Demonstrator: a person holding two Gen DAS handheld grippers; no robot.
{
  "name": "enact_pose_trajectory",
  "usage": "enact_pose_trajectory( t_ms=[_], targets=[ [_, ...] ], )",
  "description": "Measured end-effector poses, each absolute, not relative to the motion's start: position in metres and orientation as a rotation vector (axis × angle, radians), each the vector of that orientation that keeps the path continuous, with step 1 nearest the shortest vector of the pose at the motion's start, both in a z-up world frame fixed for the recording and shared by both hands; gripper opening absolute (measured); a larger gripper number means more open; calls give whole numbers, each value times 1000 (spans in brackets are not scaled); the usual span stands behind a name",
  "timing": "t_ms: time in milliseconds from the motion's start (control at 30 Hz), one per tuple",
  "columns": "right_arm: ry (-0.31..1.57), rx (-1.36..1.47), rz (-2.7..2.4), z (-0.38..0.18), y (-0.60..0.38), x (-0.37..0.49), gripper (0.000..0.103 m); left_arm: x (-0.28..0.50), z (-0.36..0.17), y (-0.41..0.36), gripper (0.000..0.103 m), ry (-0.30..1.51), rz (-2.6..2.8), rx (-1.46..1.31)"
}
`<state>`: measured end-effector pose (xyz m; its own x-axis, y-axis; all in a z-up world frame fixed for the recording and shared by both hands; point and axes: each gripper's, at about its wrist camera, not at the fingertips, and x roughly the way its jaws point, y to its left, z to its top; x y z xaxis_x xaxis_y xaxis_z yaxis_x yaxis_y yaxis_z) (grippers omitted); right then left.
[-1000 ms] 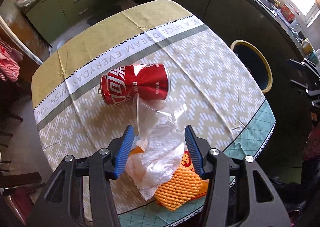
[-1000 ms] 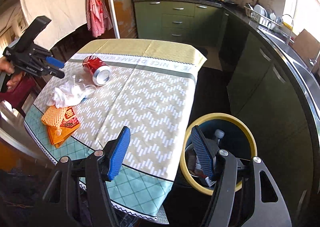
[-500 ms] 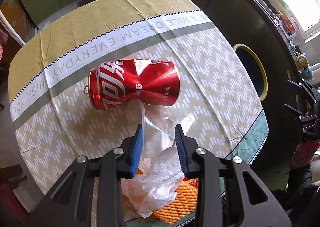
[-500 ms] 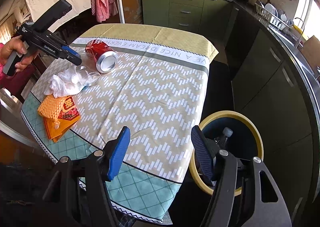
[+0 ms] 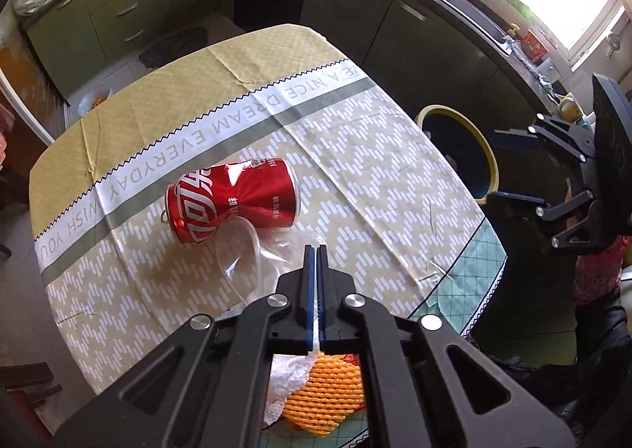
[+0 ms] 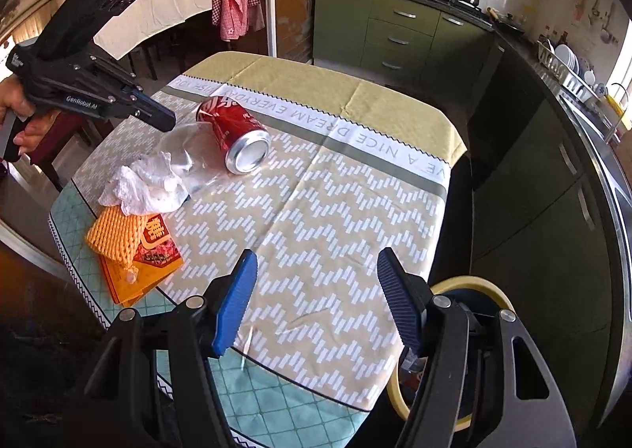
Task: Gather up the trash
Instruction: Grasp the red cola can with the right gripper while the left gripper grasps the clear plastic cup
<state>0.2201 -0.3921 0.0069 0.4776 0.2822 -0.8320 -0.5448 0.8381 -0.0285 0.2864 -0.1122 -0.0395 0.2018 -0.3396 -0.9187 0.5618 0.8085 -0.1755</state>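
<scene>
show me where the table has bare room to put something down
Free: the wide zigzag stretch of tablecloth between the can and the bin side, and the yellow band beyond the lettering. Crowded: the corner by the left gripper, where clear bag, tissue, orange net and red packet bunch together.

A glossy, dented metal can [image 5: 233,204] lies mid-frame on the matt, creased cloth of the tabletop [image 5: 355,156]. Below it sit clear, shiny plastic film [image 5: 252,258], crumpled white paper [image 6: 146,183] and rough orange foam netting [image 5: 328,392].
</scene>
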Motion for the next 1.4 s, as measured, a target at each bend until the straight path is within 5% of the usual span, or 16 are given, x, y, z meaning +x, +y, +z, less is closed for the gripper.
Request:
enact_pose_trajectory(
  t_ms=[200, 267, 400, 733, 1033, 1267, 1400],
  targets=[
    [951, -354, 552, 13, -362, 244, 63, 301, -51, -97, 9, 1252, -559, 190],
    [960, -369, 558, 9, -357, 244, 63, 310, -53, -86, 49, 1270, -545, 142],
    [984, -382, 554, -1, -355, 245, 63, 319, -71, -79, 43, 1348, -598, 56],
    [1006, -368, 522, -8, -370, 248, 63, 325, -92, -93, 5, 1419, -668, -23],
    [949, -404, 587, 7, -360, 262, 64, 297, -38, -94, 5, 1283, -694, 46],
    [804, -739, 876, 7, -286, 274, 82, 266, 19, -61, 5, 1178, -601, 151],
    [873, -882, 973, -12, -244, 300, 88, 250, 33, -39, 5, 1153, -560, 158]
  ],
)
